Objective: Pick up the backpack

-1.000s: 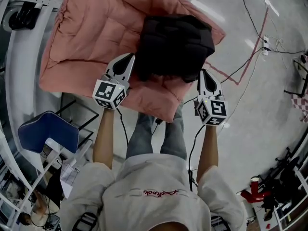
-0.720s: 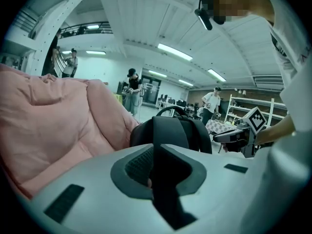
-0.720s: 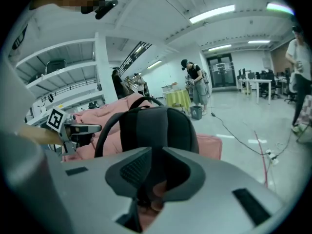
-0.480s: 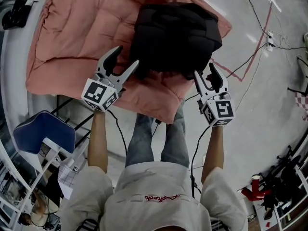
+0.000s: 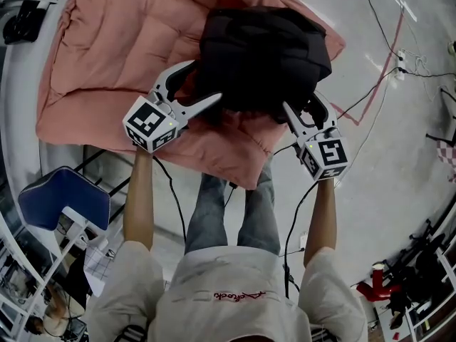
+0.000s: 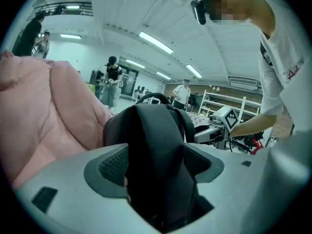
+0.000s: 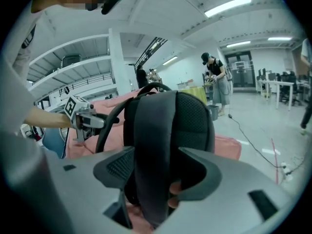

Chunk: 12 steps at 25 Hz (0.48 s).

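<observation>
backpack (image 5: pixel 262 55): black, lying on the near part of the pink quilt (image 5: pixel 107 48), with one gripper at each side.
left gripper (image 5: pixel 201 83): at the backpack's left flank. Its jaws have just been opening and stand wide, with a black strap (image 6: pixel 156 140) lying loose between them.
right gripper (image 5: pixel 303 105): at the backpack's right flank. Its jaws have also just been opening and stand wide, with a padded strap (image 7: pixel 151 145) between them, unclamped.

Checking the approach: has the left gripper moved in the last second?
Yes. Against the pink quilted blanket, the left gripper has advanced further over it toward the black backpack; its jaws have just been opening and now straddle a backpack strap.
</observation>
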### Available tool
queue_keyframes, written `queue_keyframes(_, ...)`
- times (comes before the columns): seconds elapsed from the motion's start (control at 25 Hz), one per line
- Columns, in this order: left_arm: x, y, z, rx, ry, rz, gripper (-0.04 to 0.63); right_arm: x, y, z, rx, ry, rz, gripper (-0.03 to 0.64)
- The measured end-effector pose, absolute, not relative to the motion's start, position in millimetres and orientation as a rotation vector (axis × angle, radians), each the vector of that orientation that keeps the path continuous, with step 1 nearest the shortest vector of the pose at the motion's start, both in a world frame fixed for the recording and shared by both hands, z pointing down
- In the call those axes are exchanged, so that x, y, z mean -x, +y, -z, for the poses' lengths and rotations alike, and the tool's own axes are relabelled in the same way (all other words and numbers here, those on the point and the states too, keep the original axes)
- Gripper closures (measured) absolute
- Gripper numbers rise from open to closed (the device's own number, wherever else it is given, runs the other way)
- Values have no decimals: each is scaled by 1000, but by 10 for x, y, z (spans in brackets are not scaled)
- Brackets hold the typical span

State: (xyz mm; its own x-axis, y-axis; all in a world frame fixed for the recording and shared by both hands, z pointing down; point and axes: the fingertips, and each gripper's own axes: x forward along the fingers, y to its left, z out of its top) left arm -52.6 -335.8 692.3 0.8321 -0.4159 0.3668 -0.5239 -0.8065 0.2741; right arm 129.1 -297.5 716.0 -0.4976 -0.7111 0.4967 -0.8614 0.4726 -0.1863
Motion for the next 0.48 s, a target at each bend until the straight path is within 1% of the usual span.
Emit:
queue_keyframes(0.16, 304, -3193, -7004, -2671, -544, -481, 258, -1222, -2937, -7197, -1232, -2387, -588, 344)
queue_keyframes(0.28, 142, -3101, -7060, -2728, -468, -551, 259, -1122, -2887, -7202, -1111, -2409, -563, 401)
queue_keyframes(0.36, 59, -3089, -7009, -2743, -440, -535, 261, -1040, -2850, -7202, -1021, -2429, -554, 408)
queue_keyframes(0.48, -71, -3101, -6893, -2764, -388, -494, 295, -937, -2862, -7145, -915, -2496, -558, 416)
